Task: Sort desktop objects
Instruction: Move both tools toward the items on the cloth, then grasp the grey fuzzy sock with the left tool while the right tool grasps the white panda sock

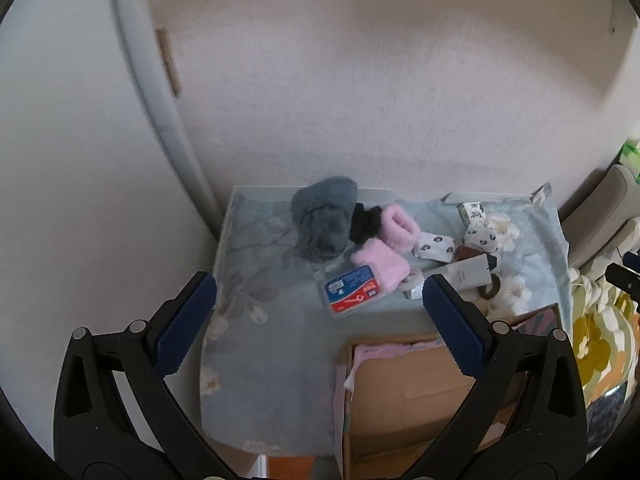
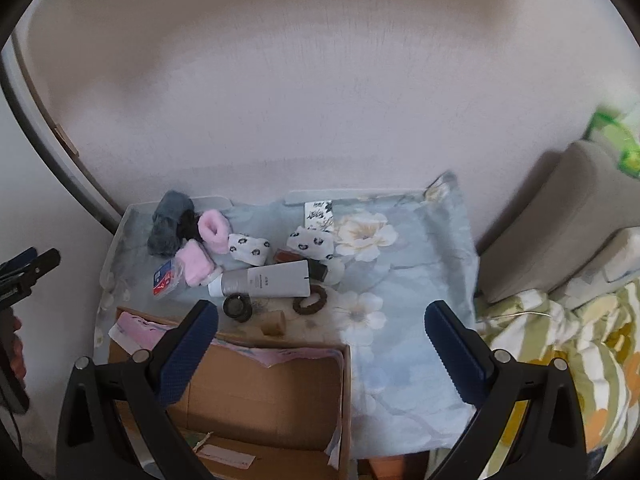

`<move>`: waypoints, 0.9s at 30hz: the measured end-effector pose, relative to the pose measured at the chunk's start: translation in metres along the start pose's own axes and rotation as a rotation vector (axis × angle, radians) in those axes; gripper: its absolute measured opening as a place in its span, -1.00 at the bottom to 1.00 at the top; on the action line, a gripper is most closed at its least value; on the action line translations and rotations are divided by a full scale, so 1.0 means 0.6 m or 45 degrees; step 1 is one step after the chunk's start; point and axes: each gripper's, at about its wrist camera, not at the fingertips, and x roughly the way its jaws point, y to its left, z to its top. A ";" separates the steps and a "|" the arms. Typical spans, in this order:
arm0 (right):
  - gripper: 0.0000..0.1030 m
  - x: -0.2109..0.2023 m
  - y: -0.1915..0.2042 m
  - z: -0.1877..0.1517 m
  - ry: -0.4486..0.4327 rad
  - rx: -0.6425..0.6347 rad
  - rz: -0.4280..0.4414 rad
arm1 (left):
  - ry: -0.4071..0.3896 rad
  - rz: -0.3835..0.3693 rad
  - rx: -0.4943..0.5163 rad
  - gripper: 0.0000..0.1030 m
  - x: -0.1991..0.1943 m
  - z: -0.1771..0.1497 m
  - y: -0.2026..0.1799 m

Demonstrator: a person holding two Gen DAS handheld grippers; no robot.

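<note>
Both tools hang released above the bench (image 2: 400, 360): the left tool (image 1: 320, 320) and right tool (image 2: 322, 332) grasp nothing. The cardboard box (image 2: 248, 392) sits below them.

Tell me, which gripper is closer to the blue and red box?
Left. The left gripper hangs open just short of the blue and red box; the right gripper is farther right, above the cardboard box.

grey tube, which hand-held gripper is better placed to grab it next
Right. The grey tube lies just ahead of the open right hand-held gripper, inside its finger span. In the left view the tube sits behind its right finger, off-centre.
</note>
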 end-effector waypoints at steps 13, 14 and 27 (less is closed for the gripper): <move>0.92 0.278 -0.016 0.073 0.307 -0.140 0.098 | 0.237 -0.078 0.031 0.77 0.267 0.051 -0.019; 0.85 0.306 -0.014 0.075 0.341 -0.134 0.108 | 0.257 -0.075 0.028 0.69 0.283 0.050 -0.020; 0.58 0.427 -0.007 0.080 0.525 -0.015 0.250 | 0.316 -0.049 -0.071 0.66 0.384 0.039 -0.010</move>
